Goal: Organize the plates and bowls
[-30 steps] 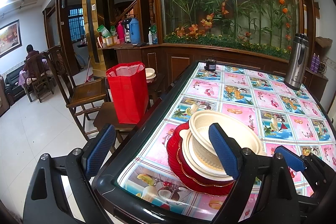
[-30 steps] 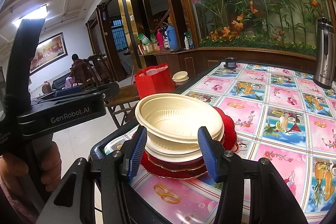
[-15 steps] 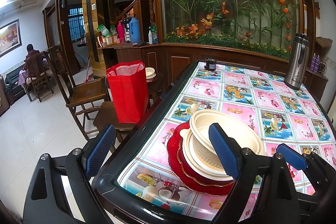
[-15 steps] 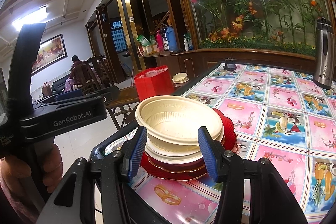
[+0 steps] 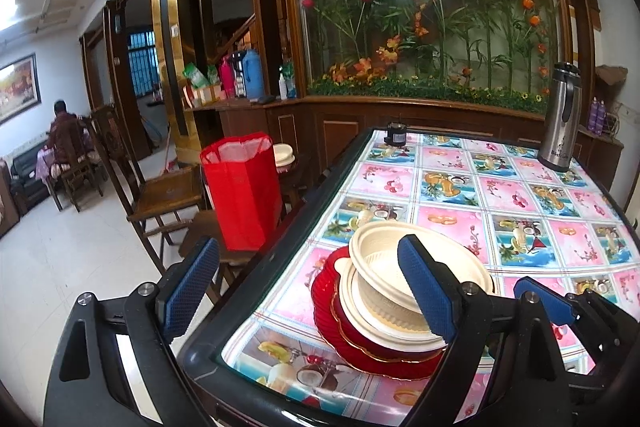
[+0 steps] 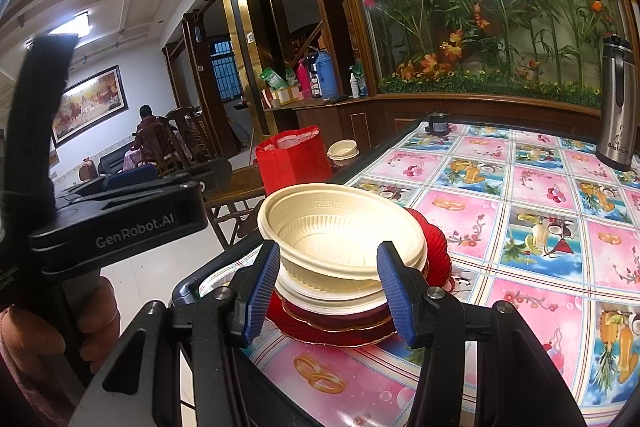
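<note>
Left hand-held gripper (image 5: 308, 291): fingers spread wide, nothing between the pads. Its left blue pad (image 5: 190, 287) hangs past the table edge over the floor; its right pad stands in front of the dish stack. In the right wrist view the same tool shows at far left, with a person's hand (image 6: 48, 331) wrapped round its handle.

Beyond that, off the table's left side: wooden chair (image 5: 168, 195), then a red paper bag (image 5: 244, 195) standing upright on a stool, with a small pile of cream dishes (image 5: 283, 153) just behind it.

Table (image 5: 452, 183): dark rim, patterned fruit cloth under glass. Dish stack sits at the near left corner. Bottom is a red scalloped plate (image 5: 332, 311), on it a darker red plate with gold rim, then a cream plate, then a cream bowl (image 6: 340, 227) on top, upright, rim with key pattern.

Right hand-held gripper (image 6: 328, 291): fingers partly apart, one either side of the stack at about the cream plate's height. Whether the pads press on the dishes or stand just short of them, cannot tell.

Far end of table: small dark jar (image 5: 395, 133) at centre back, steel thermos (image 5: 560, 119) upright at the right rear corner.
</note>
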